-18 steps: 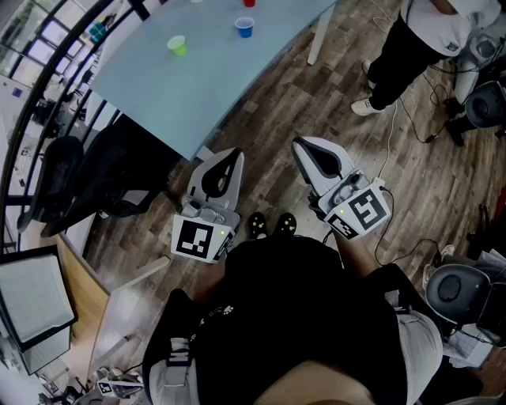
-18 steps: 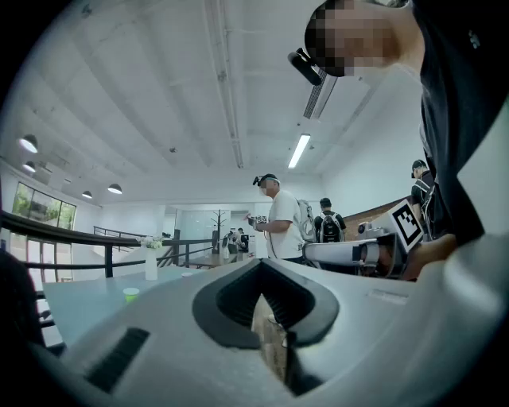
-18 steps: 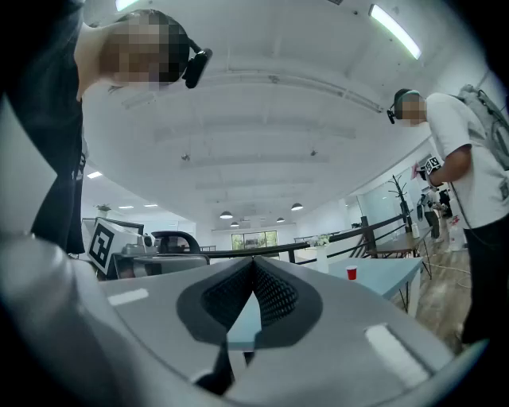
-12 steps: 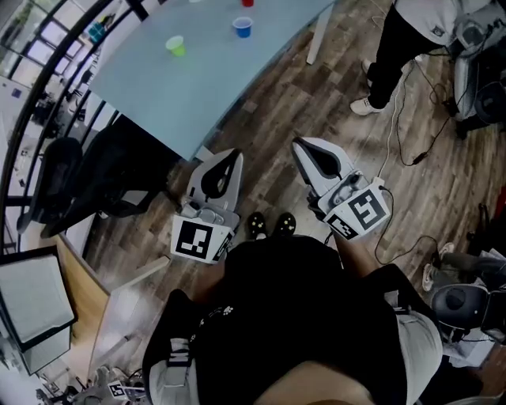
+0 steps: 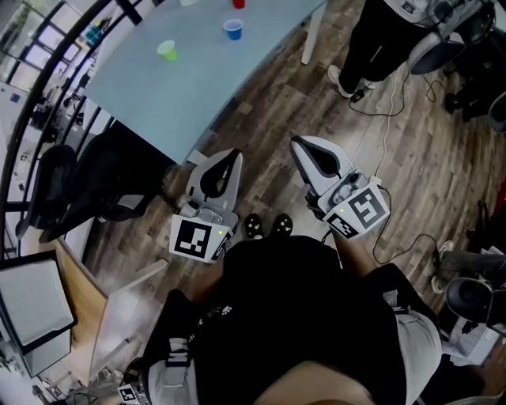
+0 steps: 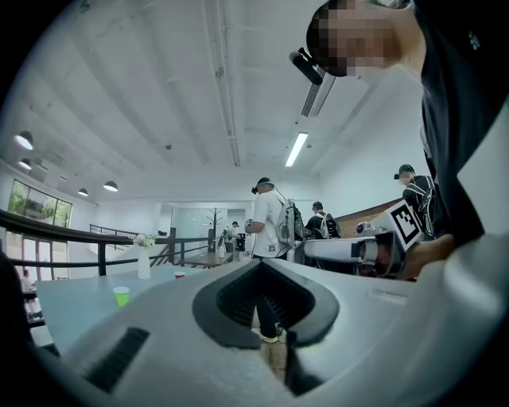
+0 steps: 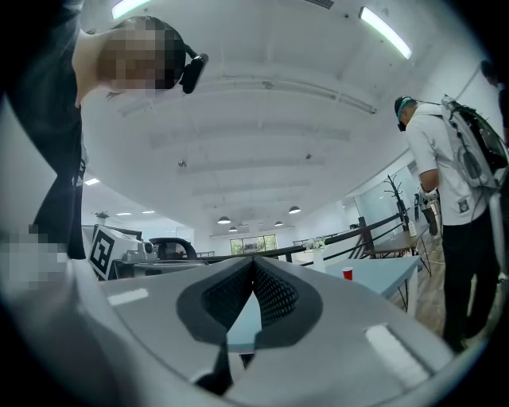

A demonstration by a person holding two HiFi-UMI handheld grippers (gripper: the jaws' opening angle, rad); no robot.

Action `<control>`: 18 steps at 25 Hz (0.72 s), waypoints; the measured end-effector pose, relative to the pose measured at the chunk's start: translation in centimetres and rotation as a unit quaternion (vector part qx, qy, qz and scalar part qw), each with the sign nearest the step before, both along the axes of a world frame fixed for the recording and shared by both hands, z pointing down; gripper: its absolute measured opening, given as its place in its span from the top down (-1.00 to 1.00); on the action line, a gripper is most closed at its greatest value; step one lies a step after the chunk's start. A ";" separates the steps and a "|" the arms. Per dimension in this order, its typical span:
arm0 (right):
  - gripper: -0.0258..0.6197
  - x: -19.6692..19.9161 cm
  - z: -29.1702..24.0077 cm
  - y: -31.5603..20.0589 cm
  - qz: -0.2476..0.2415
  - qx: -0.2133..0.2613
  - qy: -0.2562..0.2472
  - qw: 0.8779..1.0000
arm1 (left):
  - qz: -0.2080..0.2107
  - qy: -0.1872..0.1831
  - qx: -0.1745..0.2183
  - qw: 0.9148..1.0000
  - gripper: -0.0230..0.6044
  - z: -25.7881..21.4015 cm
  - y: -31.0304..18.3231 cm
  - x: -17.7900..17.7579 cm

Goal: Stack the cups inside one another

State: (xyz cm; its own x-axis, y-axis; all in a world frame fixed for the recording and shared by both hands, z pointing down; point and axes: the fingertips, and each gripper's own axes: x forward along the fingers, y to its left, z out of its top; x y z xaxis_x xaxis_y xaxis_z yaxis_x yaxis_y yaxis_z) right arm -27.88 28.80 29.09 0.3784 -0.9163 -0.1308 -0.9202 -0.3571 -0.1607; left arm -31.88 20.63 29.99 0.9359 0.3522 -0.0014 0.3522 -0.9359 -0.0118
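No words, numbers or brand marks legible anywhere. Only printed signs: a square black-and-white marker on the left gripper [image 5: 231, 153]'s cube [image 5: 196, 239], and another on the right gripper [image 5: 300, 143]'s cube [image 5: 360, 212]. Coded patterns, not lettering.

green cup [image 5: 167, 51] far left | blue cup [image 5: 232, 29] right of it | table [image 5: 198, 91] pale blue | floor [image 5: 277, 111] brown wood-grain

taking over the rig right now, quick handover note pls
Left gripper: shut, empty, over the floor short of the table.
Right gripper: shut, empty, beside the left one.
Cups: green cup, blue cup and red cup stand apart on the table.
Done: nothing stacked.
Left to do: step up to the table and nest all three.
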 end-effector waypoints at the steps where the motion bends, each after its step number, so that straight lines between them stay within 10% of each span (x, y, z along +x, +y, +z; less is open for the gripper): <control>1: 0.90 0.2 0.0 0.3 0.000 0.002 0.000 1.000 | 0.001 0.000 -0.001 1.000 0.95 0.0 0.2 0.2; 18: 0.90 2.1 0.9 7.0 0.008 0.005 -0.006 1.000 | 0.018 -0.008 0.008 1.000 0.95 0.7 6.4 2.8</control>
